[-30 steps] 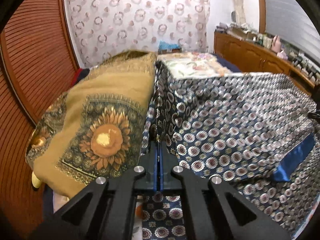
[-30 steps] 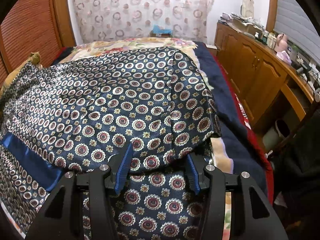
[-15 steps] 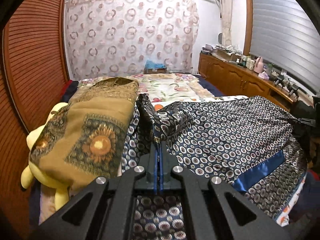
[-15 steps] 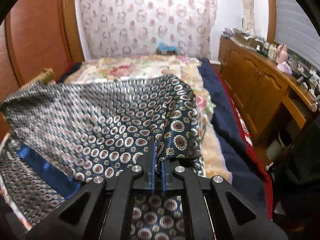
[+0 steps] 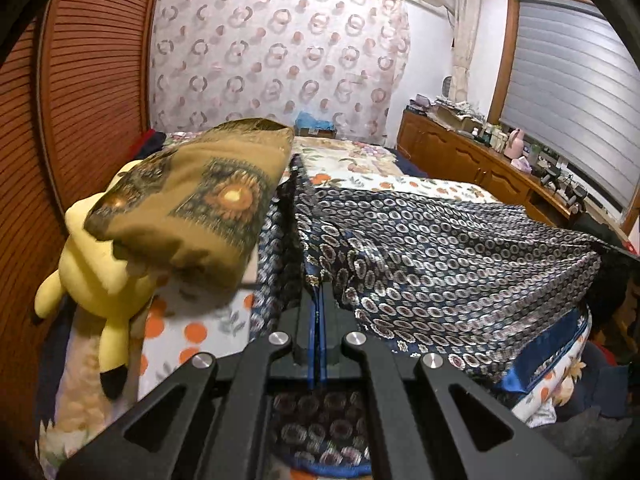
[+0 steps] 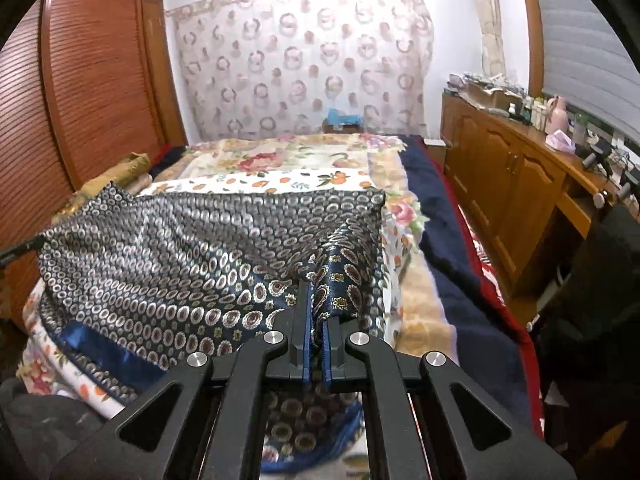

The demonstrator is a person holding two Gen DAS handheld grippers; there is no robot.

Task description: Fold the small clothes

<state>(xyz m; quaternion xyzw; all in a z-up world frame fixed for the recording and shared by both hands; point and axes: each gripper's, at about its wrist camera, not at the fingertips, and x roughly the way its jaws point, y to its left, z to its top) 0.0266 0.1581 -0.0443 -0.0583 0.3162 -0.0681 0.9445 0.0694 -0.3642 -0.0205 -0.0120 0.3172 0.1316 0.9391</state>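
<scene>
Now we hold a navy satin garment printed with small silver and maroon medallions (image 5: 440, 256), stretched between our two tools above a bed with an orange-print floral cover (image 5: 184, 332). Our left gripper (image 5: 318, 312) is clenched on one bunched corner of the cloth, and our right gripper (image 6: 316, 312) is clenched on the opposite corner; in both views the blue pads pinch folds of fabric. Between the two grips the cloth hangs in a shallow sag, while its far edge rests on the bed and a plain blue satin band (image 6: 108, 352) trails along the near hem. We judge this fabric light, very soft and slippery: it drapes with no stiffness, its sheen suggests it could slide out of a loose pinch, and layers will likely shift over one another. Corners and the banded hem look like the surest places to hold. Beside the garment, to the left, an ochre sunflower-patterned cloth (image 5: 192, 196) lies over a yellow plush toy (image 5: 96, 276).
</scene>
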